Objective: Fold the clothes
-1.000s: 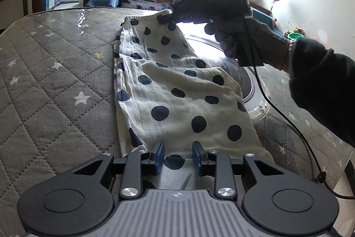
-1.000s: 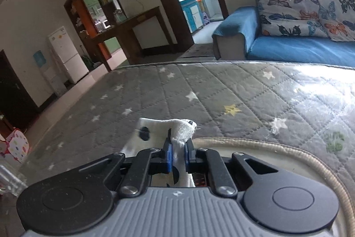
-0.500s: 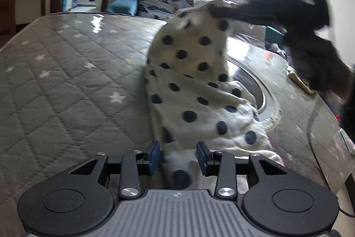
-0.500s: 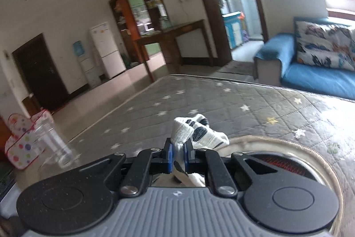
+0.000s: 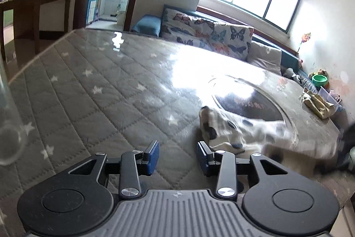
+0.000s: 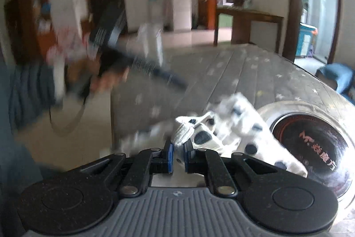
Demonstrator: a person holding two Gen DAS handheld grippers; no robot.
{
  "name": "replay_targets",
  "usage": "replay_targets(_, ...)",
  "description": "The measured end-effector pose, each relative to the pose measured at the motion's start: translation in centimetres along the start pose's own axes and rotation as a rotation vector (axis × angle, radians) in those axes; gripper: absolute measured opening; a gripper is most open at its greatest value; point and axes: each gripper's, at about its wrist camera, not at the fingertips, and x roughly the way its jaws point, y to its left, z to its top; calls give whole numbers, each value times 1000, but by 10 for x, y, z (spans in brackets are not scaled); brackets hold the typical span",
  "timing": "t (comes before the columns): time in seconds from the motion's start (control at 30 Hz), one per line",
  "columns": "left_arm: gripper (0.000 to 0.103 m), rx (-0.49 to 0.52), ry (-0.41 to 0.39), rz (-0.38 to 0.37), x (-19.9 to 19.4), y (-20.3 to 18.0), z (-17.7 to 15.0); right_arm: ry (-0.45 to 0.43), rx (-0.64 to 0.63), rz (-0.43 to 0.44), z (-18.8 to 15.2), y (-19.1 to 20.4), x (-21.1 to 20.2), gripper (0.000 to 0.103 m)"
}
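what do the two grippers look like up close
Both match: the left gripper and right gripper have black linkage arms with silver pivot screws, blue pads on the fingertips, round black side discs and a grey ribbed body.

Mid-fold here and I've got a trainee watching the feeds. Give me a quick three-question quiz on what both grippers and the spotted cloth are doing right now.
1. True or false: the left gripper is clamped on the polka-dot cloth.
2. Which gripper holds the cloth? A) left B) right C) neither
3. Fill in: in the left wrist view, the cloth lies to the ____ of the open fingers, on the quilted star-pattern cover.

Key:
1. False. Its jaws stand open with only the cover between them.
2. B. The right gripper is shut on a bunched edge of the cloth.
3. right
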Motion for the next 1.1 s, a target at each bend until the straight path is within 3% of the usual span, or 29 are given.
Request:
replay_targets(0.17, 45, 75, -13, -130, -5, -21, 4, 41, -118, -12, -11, 26, 2, 9)
replay_targets(0.4, 47, 321, 14, -314, 7, -83, -1, 97, -284, -30, -28, 62, 6, 9)
replay_targets(0.63, 68, 317, 102, -354, 54, -112, 18, 154, -449, -47, -44, 98, 9, 9)
replay_targets(0.7, 69, 310, 129, -366, 68, -119, 24, 170, -497, -52, -48, 109, 10, 9)
replay_targets(0.77, 69, 303, 166, -367, 81, -121, 24, 173, -516, -52, -80, 113, 3, 9)
replay_targets(0.9, 67, 291, 226, -342, 97, -117, 18, 168, -531, -59, -83, 115, 2, 9)
replay_targets(0.97, 60, 278, 238, -335, 101, -115, 15, 167, -530, -62, -85, 115, 2, 9)
replay_targets(1.03, 36, 268, 256, -336, 104, -112, 12, 167, -534, -68, -88, 114, 1, 9)
replay_targets(1.1, 25, 262, 258, -327, 99, -106, 12, 168, -542, -76, -91, 115, 0, 9)
